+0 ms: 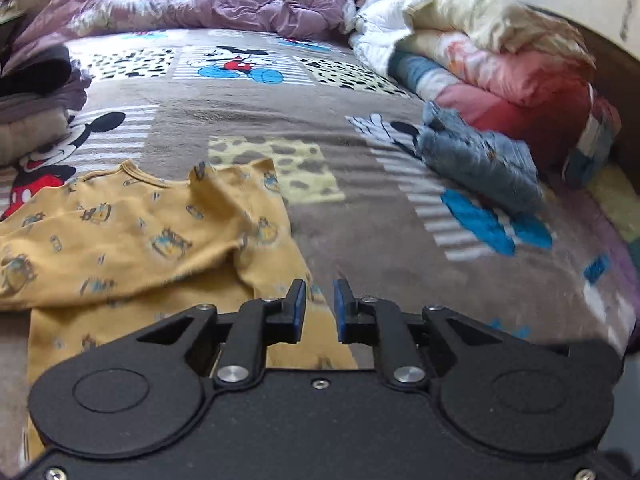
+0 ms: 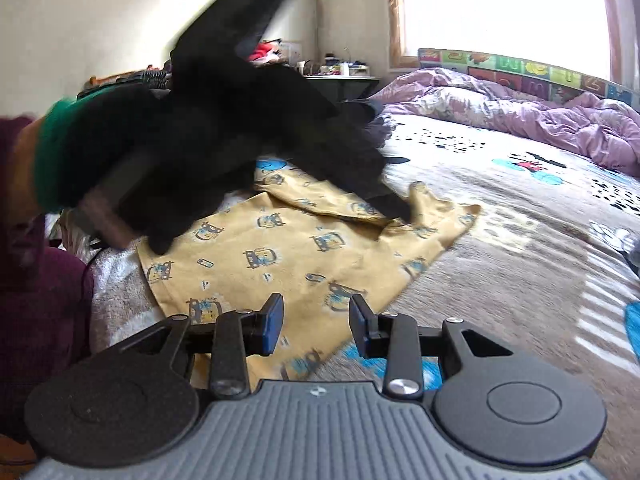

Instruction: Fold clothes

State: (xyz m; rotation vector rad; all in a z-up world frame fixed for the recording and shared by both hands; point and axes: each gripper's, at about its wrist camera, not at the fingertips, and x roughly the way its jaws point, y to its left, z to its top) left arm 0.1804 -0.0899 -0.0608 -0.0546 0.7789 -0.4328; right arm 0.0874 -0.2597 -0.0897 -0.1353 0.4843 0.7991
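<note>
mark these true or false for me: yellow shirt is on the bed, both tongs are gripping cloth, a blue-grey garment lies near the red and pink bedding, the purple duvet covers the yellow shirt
1. The yellow shirt lies on the bed blanket. True.
2. Both tongs grip cloth. False: the left tongs and right tongs each show a bare gap between the pads, with nothing pinched.
3. A blue-grey garment lies beside the red and pink bedding. True.
4. The purple duvet covers the yellow shirt. False: it is bunched at the far end of the bed, apart from the shirt.

Two low wrist views, sharing yellow shirt (image 1: pixel 132 232)
</note>
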